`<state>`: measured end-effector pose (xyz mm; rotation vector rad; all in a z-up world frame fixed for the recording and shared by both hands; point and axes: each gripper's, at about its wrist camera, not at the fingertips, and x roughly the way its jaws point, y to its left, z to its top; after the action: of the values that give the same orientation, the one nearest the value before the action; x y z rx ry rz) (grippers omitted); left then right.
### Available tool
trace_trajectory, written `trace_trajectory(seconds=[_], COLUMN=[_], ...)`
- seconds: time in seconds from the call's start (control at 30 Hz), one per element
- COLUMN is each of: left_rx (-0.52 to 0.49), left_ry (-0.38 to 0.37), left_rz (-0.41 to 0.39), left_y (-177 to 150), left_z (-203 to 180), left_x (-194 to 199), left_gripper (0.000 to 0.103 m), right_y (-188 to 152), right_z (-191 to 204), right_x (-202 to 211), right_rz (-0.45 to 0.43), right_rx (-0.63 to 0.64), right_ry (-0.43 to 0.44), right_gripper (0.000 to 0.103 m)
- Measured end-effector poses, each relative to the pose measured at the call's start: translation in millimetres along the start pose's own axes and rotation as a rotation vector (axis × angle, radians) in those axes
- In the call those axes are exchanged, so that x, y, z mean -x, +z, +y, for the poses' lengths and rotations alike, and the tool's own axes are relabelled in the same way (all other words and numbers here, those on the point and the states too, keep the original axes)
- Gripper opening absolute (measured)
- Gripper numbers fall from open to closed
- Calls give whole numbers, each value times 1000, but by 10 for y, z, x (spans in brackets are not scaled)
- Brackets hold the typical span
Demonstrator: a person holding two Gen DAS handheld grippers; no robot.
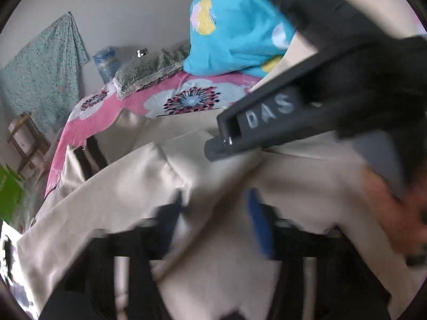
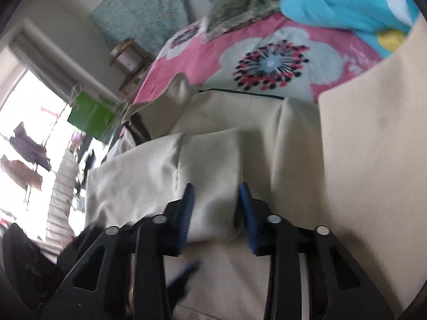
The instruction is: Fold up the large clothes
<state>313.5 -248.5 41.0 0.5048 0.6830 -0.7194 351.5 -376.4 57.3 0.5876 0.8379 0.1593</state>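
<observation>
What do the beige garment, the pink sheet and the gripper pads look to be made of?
Beige garment: woven cloth, matte, probably cotton or a blend; it creases softly and shows a stitched seam.
Pink sheet: thin printed fabric with a flat flower pattern; fibre unclear.
Pads: blue, ribbed, seemingly rubber or soft plastic, on black hard-plastic fingers.

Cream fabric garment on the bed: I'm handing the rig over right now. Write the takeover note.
Left hand-held gripper: blurred. A ridge of the cream fabric garment runs between its jaws, grip unclear.
Right hand-held gripper: straddles a folded edge of the garment, and it is unclear whether its pads press.
The garment lies on the pink flowered bedsheet, near the heaped bright blue patterned cloth.
Done: some layers already folded over.
Left: finish the folds and flatten.
</observation>
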Motion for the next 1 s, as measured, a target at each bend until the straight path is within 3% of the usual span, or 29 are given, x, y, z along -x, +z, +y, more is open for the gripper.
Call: trace_trajectory(seconds=[0.07, 0.13, 0.23, 0.3, 0.37, 0.43, 0.47, 0.53, 0.57, 0.63, 0.7, 0.8, 0.83, 0.9, 0.97, 1.0], left_rx=[68, 89, 178, 205, 260, 317, 345, 413, 433, 465, 499, 638, 688, 840, 967, 1013], left_ry=[21, 28, -71, -115, -187, -270, -301, -404, -460, -564, -640, -590, -570, -488, -434, -417], left_rz=[-24, -88, -161, -179, -134, -7, 42, 63, 59, 44, 31, -20, -23, 14, 35, 20], left_y=[32, 39, 108, 183, 193, 152, 109, 2, -35, -128, -288, -496, -556, -746, -1008, -1135], left_z=[53, 59, 10, -58, -86, -53, -27, 65, 109, 217, 398, 877, 980, 1311, 1604, 1706], left_x=[1, 176, 397, 390, 299, 32, -69, -94, -37, 162, 401, 544, 564, 423, 206, 176], left_gripper=[12, 11, 11, 11, 12, 16, 19, 36, 53, 69, 72, 72, 64, 19, 1, 1], right_y=[12, 15, -3, -14, -3, -16, -41, -96, -126, -144, -135, -154, -162, -160, -182, -219], right_z=[3, 72, 212, 243, 188, 76, 8, -70, -82, -41, 56, 286, 392, 513, 461, 279], right_x=[112, 350, 672, 777, 742, 629, 596, 610, 638, 716, 768, 867, 822, 592, 246, 65], right_rz=[-28, -96, -200, -216, -181, -121, -103, -105, -114, -143, -166, -238, -237, -173, -101, -87], right_rx=[-21, -13, 34, 43, 21, -19, -45, -68, -65, -32, 15, 107, 150, 203, 211, 165], right_ry=[42, 59, 39, 26, 0, -53, -74, -109, -130, -172, -191, -185, -155, -104, -144, -240], right_gripper=[24, 24, 24, 26, 28, 28, 28, 29, 31, 37, 40, 45, 46, 45, 39, 34])
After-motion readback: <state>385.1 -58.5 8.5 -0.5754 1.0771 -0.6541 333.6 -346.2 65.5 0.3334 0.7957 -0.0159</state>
